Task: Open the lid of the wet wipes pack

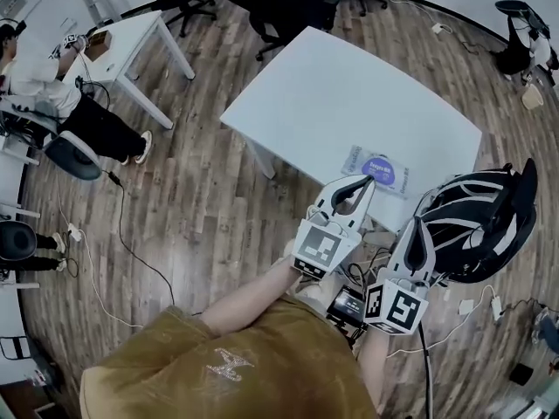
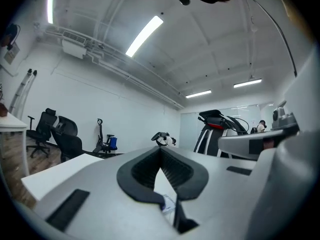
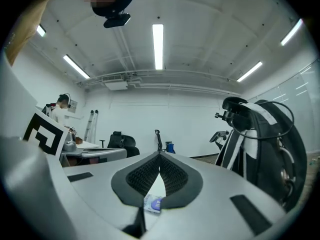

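Head view: a flat white wet wipes pack with a purple label lies on the white rectangular tabletop, close to its near edge. The left tool and the right tool are held level and point toward the pack; neither touches it. In each gripper view the jaws meet tip to tip, gripping nothing, and part of the pack shows through the gap beneath.
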A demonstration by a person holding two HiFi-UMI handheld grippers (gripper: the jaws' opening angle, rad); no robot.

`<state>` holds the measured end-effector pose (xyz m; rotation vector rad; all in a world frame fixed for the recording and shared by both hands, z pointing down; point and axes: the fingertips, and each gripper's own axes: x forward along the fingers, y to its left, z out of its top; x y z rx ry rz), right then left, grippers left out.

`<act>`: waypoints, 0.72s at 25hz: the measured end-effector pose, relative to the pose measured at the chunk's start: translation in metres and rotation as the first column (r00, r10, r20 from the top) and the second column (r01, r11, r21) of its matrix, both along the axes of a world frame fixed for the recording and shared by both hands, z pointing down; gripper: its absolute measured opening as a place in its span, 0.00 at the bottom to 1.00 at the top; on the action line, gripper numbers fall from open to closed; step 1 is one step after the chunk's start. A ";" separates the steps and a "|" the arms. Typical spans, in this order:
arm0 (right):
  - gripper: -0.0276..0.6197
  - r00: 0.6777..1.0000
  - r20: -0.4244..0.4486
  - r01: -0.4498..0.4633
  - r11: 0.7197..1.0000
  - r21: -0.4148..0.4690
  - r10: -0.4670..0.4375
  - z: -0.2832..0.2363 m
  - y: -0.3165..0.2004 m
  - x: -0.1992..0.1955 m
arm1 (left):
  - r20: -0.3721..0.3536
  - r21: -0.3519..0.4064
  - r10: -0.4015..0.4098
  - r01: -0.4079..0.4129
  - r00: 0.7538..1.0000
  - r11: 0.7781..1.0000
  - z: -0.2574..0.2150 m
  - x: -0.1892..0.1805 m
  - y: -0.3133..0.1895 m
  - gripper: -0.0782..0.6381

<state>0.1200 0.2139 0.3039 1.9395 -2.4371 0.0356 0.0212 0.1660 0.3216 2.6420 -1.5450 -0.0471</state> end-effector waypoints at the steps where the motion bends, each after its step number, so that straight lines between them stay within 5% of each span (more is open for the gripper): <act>1: 0.05 1.000 -0.009 0.006 1.000 -0.005 -0.006 0.001 -0.007 -0.002 | -0.001 -0.003 0.009 -0.009 1.000 1.000 0.001 0.000 -0.009 0.12; 12: 0.05 0.996 0.058 -0.057 0.996 -0.062 0.061 0.021 -0.056 0.011 | -0.001 -0.021 0.099 -0.099 0.995 0.995 0.014 -0.017 -0.060 0.12; 18: 0.05 0.997 0.023 -0.073 0.994 -0.078 0.075 0.021 -0.066 0.010 | -0.007 -0.034 0.105 -0.105 0.994 0.994 0.015 -0.018 -0.073 0.12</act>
